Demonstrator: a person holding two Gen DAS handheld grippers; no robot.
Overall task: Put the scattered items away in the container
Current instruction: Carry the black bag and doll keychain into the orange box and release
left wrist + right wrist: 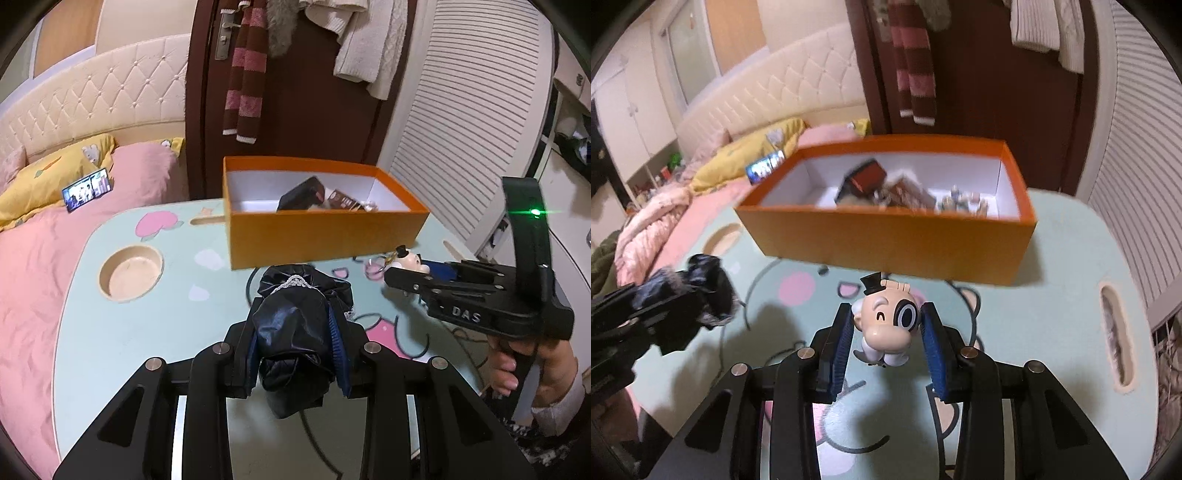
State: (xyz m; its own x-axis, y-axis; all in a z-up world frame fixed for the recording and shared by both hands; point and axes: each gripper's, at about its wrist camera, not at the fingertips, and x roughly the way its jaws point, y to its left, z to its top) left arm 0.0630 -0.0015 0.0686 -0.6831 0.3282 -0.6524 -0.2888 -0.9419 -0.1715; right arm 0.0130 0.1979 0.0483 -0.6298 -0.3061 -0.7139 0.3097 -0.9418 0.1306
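Observation:
An orange box with a white inside stands at the far side of the mint table; it also shows in the right wrist view. Several small items lie in it. My left gripper is shut on a black satin pouch with lace trim, held above the table just short of the box. My right gripper is shut on a cartoon figure head with a tiny top hat, also in front of the box. The right gripper shows in the left wrist view, to the right of the pouch.
A round cup recess is sunk in the table's left part, and a handle slot at its right. A bed with pink bedding and a phone lies left. A dark door with hung clothes stands behind the box.

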